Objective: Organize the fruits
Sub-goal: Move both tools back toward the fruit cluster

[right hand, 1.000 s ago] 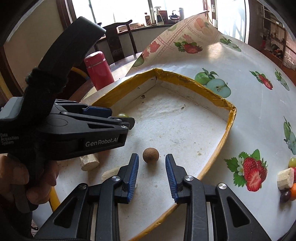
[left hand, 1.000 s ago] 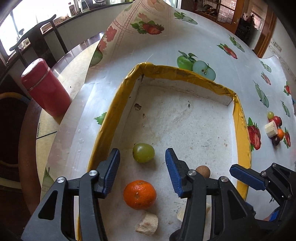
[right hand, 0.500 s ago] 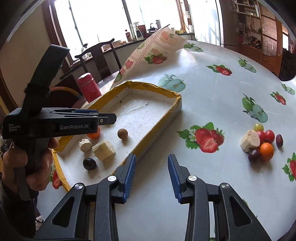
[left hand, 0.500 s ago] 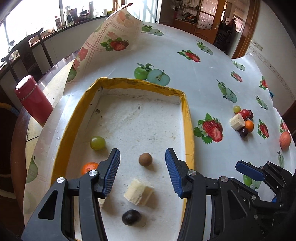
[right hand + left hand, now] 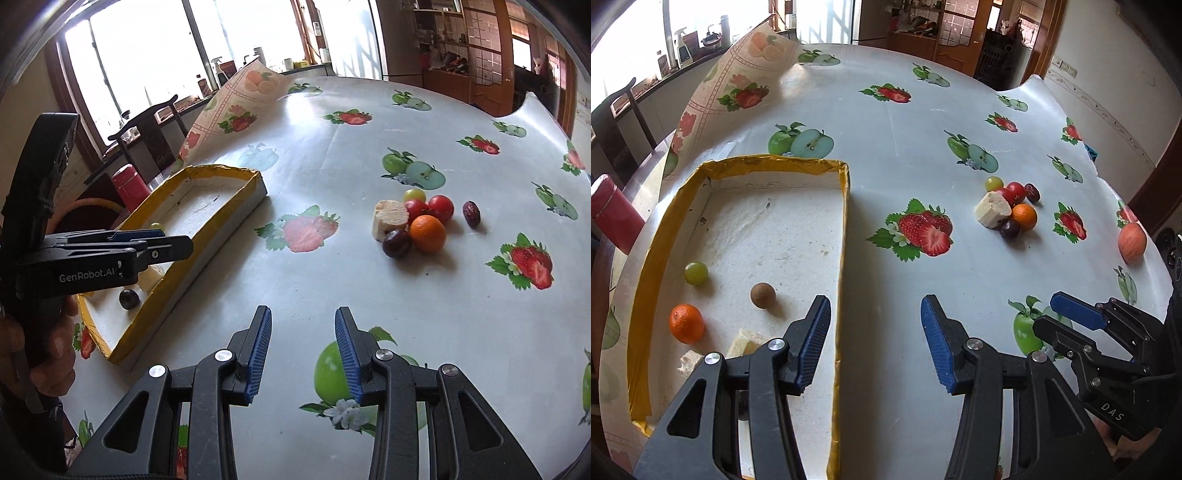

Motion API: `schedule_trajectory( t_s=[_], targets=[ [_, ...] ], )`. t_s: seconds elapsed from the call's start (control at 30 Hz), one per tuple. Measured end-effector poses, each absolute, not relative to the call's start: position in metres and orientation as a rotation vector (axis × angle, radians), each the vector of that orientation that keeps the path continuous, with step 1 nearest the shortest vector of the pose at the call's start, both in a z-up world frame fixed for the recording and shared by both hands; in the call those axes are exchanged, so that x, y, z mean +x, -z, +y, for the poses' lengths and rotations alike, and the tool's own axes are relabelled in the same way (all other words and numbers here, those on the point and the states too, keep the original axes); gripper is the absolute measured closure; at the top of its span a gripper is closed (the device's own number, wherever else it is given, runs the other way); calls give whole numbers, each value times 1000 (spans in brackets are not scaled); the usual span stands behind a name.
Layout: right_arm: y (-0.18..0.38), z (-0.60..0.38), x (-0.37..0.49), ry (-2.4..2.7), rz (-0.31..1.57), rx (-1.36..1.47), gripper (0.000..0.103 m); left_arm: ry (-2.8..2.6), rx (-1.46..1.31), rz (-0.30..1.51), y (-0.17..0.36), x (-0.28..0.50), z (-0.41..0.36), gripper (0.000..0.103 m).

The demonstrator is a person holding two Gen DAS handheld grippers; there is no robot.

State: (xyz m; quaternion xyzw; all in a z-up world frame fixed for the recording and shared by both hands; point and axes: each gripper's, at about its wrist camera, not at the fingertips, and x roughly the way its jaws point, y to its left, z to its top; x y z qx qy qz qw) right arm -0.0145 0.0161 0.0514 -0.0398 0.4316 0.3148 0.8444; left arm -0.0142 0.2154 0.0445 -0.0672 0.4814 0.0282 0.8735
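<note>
On the bench (image 5: 886,110), covered by a fruit-printed oilcloth, a shallow tray with a yellow-taped rim (image 5: 846,221) lies at the left. Inside it rest a green grape (image 5: 696,273), a brown round fruit (image 5: 763,295), a mandarin (image 5: 686,323) and two pale chunks (image 5: 746,341) near the left gripper; the right wrist view also shows a dark plum (image 5: 129,298) in the tray's near end. Well apart to the right sits a loose cluster: a pale banana piece (image 5: 390,218) touching two cherry tomatoes (image 5: 440,208), an orange mandarin (image 5: 427,233), a dark grape (image 5: 396,243) and a green grape (image 5: 413,194) behind, with a red date (image 5: 471,213) just beside them. An apple (image 5: 1132,242) lies alone near the bench's right edge. The left gripper (image 5: 871,343) hangs over the tray's right rim, its jaws spread wide and holding nothing. The right gripper (image 5: 303,354) hovers above bare oilcloth short of the cluster, jaws likewise parted and empty. A red flask (image 5: 129,184) stands beyond the tray.
</note>
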Motion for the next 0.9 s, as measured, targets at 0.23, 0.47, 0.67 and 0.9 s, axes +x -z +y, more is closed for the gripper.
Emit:
schedule_trajectory(
  t_s=[0.23,0.47,0.67,0.9],
  targets=[
    [-47,-13,-11,-616,916,-64,66,-35,-119,1012,-41,-11,193,54],
    [-39,-37,3,-550,929,-48,66,-1,-103,1015,-38,-4,173,54],
    [-31,-49,29,-504,936,-41,66,27,-107,1032,-29,6,159,54],
    [-22,-33,78,-473,953,-53,66,63,-112,1060,-16,20,146,54]
  ],
)
